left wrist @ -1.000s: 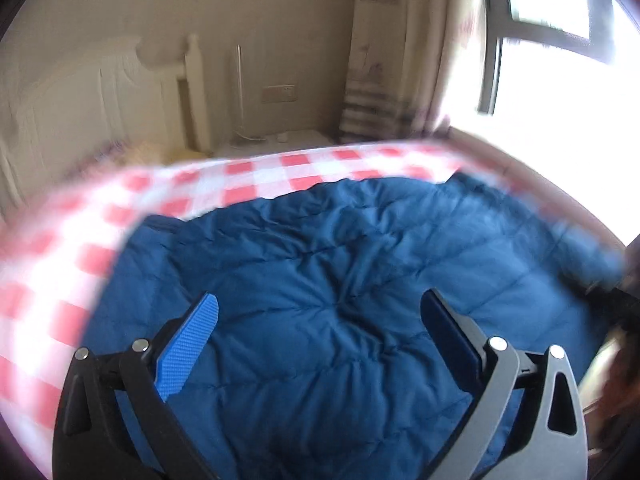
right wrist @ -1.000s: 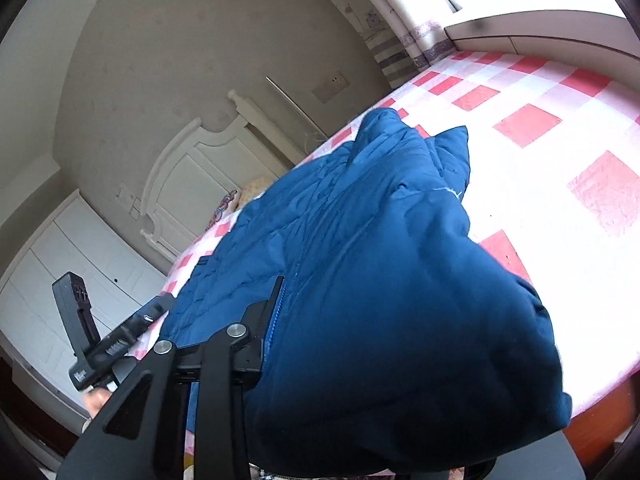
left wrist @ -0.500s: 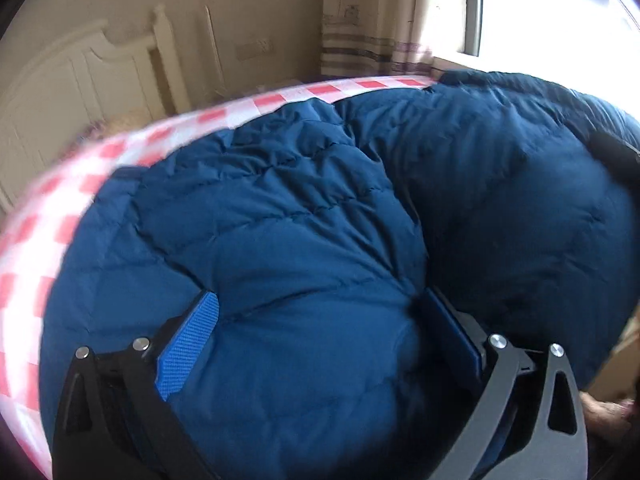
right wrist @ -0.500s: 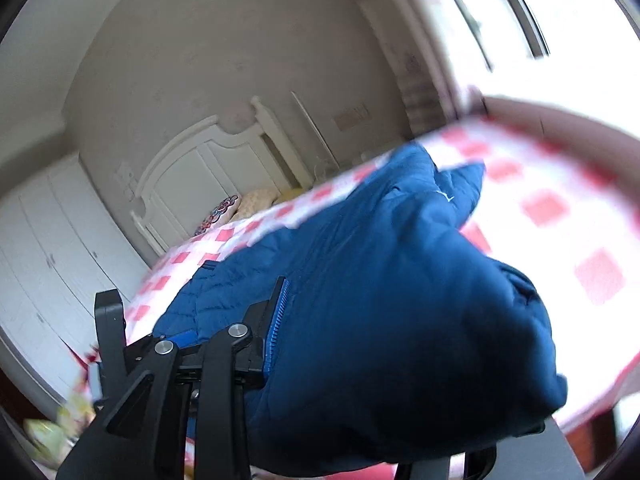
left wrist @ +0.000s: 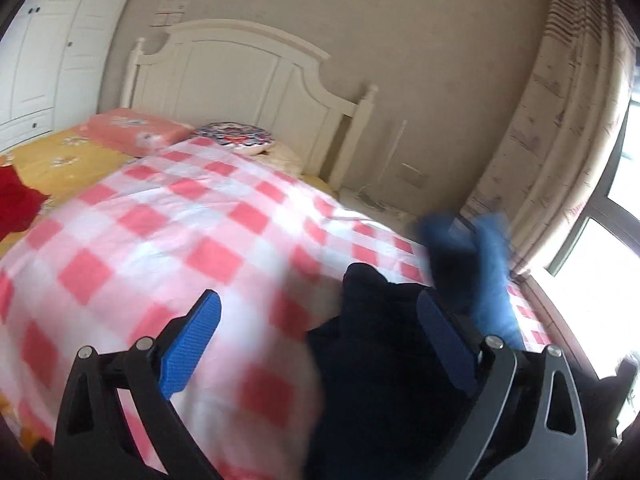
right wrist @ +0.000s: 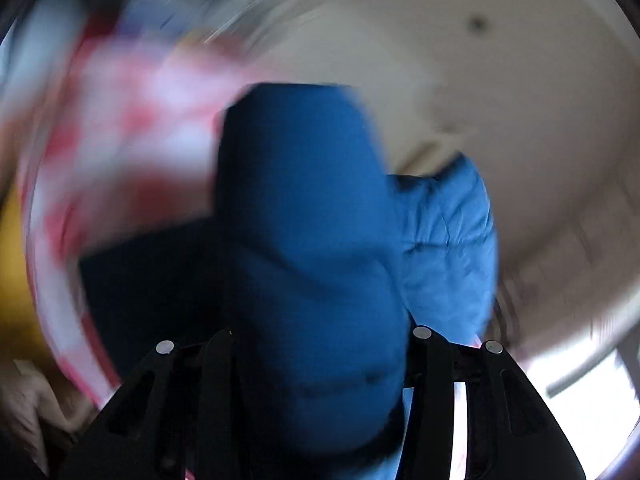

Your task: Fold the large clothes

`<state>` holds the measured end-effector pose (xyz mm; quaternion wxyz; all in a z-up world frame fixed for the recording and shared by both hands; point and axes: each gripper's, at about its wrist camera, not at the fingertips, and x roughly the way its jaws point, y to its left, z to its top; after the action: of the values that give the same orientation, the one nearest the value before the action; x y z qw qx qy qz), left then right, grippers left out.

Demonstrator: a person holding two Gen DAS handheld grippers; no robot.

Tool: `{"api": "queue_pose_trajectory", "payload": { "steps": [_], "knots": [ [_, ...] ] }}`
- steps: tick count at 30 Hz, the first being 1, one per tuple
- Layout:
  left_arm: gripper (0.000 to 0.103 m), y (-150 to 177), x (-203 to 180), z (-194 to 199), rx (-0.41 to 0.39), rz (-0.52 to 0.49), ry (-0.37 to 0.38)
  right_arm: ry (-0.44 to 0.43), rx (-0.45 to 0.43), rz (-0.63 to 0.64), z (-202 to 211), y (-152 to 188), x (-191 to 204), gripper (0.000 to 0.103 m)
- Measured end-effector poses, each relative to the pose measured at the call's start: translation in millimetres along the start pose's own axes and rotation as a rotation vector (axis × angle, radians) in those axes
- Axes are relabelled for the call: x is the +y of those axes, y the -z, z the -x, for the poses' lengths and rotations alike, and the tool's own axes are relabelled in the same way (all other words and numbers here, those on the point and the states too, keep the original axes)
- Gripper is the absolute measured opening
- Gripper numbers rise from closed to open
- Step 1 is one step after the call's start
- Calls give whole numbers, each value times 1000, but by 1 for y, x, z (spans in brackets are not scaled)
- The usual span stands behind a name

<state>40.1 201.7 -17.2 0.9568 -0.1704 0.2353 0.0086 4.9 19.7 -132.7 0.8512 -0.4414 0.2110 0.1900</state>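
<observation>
The padded blue jacket (left wrist: 380, 360) hangs bunched at the lower right of the left wrist view, dark in shadow, over the red-and-white checked bed sheet (left wrist: 180, 220). My left gripper (left wrist: 318, 300) is open wide. The jacket lies against its right finger (left wrist: 444, 340), while its left pad is bare. In the blurred right wrist view a thick fold of the jacket (right wrist: 304, 200) fills the gap of my right gripper (right wrist: 320, 340). Its jaws are opening, with the cloth still between them and the pads hidden by it.
A white headboard (left wrist: 240, 68) stands at the far end of the bed, with a pink pillow (left wrist: 136, 128) and a round patterned cushion (left wrist: 232, 140). A red cloth (left wrist: 16, 200) lies at the left. Curtain (left wrist: 560, 120) and window (left wrist: 624, 220) are on the right.
The left view swung from the spread jacket to the head of the bed, so the jacket now shows only at lower right. The right gripper rolled over with the jacket bunched between its fingers.
</observation>
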Motion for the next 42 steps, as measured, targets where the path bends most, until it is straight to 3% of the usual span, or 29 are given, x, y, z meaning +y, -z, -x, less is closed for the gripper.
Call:
{"api": "queue_pose_trajectory", "payload": {
  "steps": [1, 2, 3, 8, 11, 13, 16, 20, 22, 25, 29, 33, 34, 36, 40, 42],
  "knots": [
    [98, 2, 3, -1, 10, 1, -8, 18, 20, 84, -15, -2, 25, 48],
    [98, 4, 8, 1, 21, -1, -13, 98, 0, 160, -22, -2, 47, 55],
    [98, 8, 11, 0, 34, -14, -13, 107, 1, 168, -23, -2, 51, 55],
    [98, 14, 11, -12, 65, -56, 31, 23, -90, 56, -10, 13, 24, 53],
    [100, 24, 8, -39, 155, -61, 83, -33, -157, -44, 0, 18, 3, 51],
    [101, 34, 11, -58, 195, -22, 71, -53, -196, -86, 9, 20, -10, 49],
    [101, 37, 20, -58, 189, 65, 139, -12, -228, -56, 21, 19, -11, 47],
    [100, 13, 2, -34, 80, -36, 35, 34, -199, 25, 12, 16, 8, 48],
    [100, -5, -23, -25, 60, -109, 85, 114, -177, 165, -2, 18, 38, 49],
    [100, -23, -80, -30, 70, -293, 128, 151, -185, 228, -5, 23, 53, 50],
    [100, -24, -142, -87, 224, -450, 227, 103, -191, 202, 1, 25, 44, 53],
    [101, 2, -154, -187, 496, -459, 184, 96, -202, 213, 2, 26, 42, 55],
    [101, 7, -150, -197, 519, -446, 197, 93, -201, 226, 3, 27, 41, 55],
    [101, 11, -135, -204, 491, -399, 227, 72, -194, 256, 4, 30, 38, 55],
    [101, 23, -117, -192, 396, -384, 183, -57, -212, 264, 21, 44, 20, 57],
    [101, 26, -111, -187, 358, -385, 167, -128, -239, 256, 35, 56, 5, 67]
  ]
}}
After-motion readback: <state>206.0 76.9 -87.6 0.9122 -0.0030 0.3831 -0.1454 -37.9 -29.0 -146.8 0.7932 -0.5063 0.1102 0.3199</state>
